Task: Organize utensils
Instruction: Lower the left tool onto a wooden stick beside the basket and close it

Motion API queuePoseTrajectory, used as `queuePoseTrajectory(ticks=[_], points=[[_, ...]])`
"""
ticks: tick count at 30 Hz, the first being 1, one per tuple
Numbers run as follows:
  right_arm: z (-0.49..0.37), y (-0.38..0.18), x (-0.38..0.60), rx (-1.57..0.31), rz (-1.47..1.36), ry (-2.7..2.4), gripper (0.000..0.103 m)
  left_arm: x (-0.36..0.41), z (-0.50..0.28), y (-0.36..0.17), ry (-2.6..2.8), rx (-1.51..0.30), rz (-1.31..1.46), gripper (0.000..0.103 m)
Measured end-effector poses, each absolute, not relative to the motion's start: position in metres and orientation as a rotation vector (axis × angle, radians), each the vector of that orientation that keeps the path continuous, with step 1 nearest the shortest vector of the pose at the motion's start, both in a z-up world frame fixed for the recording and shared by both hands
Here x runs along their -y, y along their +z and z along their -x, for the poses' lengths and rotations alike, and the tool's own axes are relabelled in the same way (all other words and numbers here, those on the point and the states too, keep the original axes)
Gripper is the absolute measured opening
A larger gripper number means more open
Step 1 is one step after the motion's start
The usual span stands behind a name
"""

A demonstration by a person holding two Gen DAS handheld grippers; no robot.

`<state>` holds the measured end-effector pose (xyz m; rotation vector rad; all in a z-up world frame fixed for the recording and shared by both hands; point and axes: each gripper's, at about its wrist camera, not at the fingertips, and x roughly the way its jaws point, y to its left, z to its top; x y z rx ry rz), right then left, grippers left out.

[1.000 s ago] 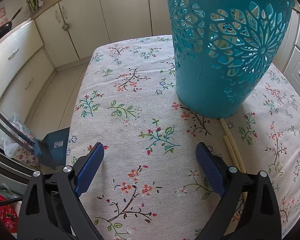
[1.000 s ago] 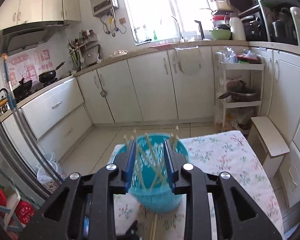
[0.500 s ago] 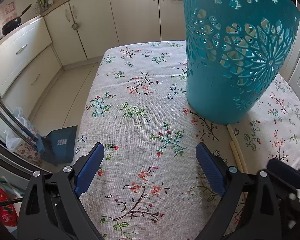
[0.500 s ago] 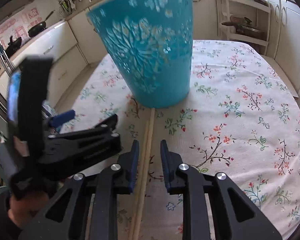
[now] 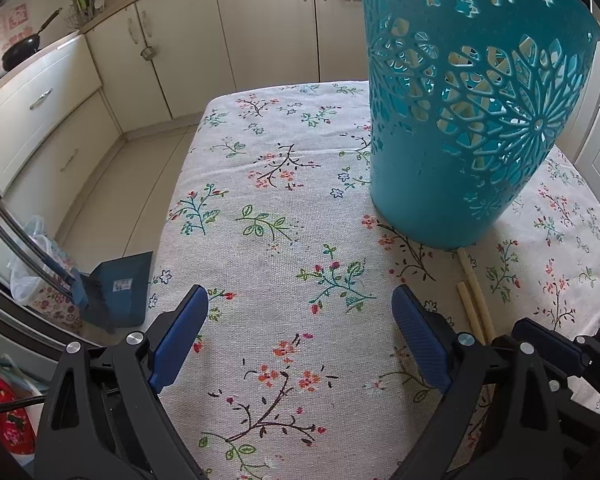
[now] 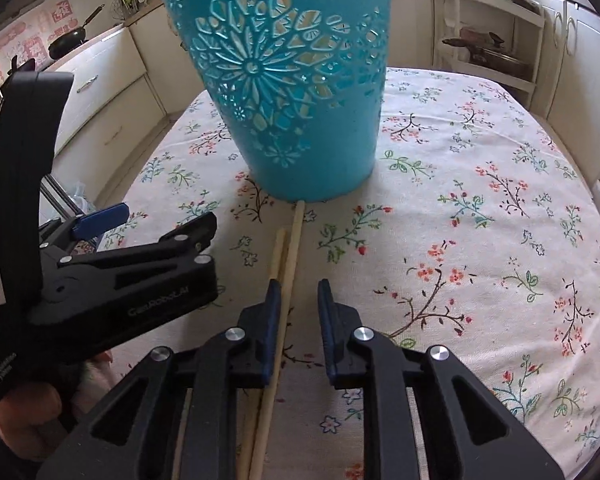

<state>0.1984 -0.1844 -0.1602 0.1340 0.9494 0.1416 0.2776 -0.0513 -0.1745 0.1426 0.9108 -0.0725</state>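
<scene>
A teal cut-out basket [image 5: 468,112] stands on the floral tablecloth [image 5: 284,208]; pale chopsticks show through its holes. It also shows in the right wrist view [image 6: 300,92]. Two loose wooden chopsticks [image 6: 286,264] lie on the cloth in front of the basket, also seen in the left wrist view [image 5: 474,300]. My right gripper [image 6: 298,300] is low over them, its jaws partly open with one chopstick running between them, not clamped. My left gripper [image 5: 300,324] is wide open and empty over bare cloth, left of the chopsticks; it shows in the right wrist view [image 6: 100,248].
Kitchen cabinets [image 5: 148,56] line the far wall and the left. A blue dustpan [image 5: 120,288] and a plastic bag sit on the floor left of the table. A white shelf rack [image 6: 488,40] stands behind the table on the right.
My right gripper came down from high above the basket to the loose chopsticks on the cloth and moved closer over them. My left gripper shifted slightly; the basket looks nearer to it.
</scene>
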Motion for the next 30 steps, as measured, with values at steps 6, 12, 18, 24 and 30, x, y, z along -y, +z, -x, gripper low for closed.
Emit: queuePoseTrajectory(ticks=[6, 12, 18, 24, 30], points=[[-0.178, -0.161, 0.193, -0.951, -0.11, 0.134, 0.008, 0.053, -0.278, -0.175, -0.078, -0.918, -0.148, 0.089], [-0.17, -0.165, 0.215, -0.916, -0.248, 0.145, 0.007, 0.058, -0.272, -0.176, -0.22, -0.996, -0.054, 0.091], [-0.168, -0.166, 0.214, -0.883, -0.246, 0.15, 0.007, 0.085, -0.259, -0.176, -0.24, -0.992, -0.099, 0.092], [-0.167, -0.164, 0.215, -0.885, -0.258, 0.155, 0.007, 0.094, -0.255, -0.174, -0.229, -0.978, -0.11, 0.092], [-0.169, -0.165, 0.224, -0.9, -0.292, 0.147, 0.007, 0.096, -0.25, -0.175, -0.251, -0.956, -0.171, 0.064]])
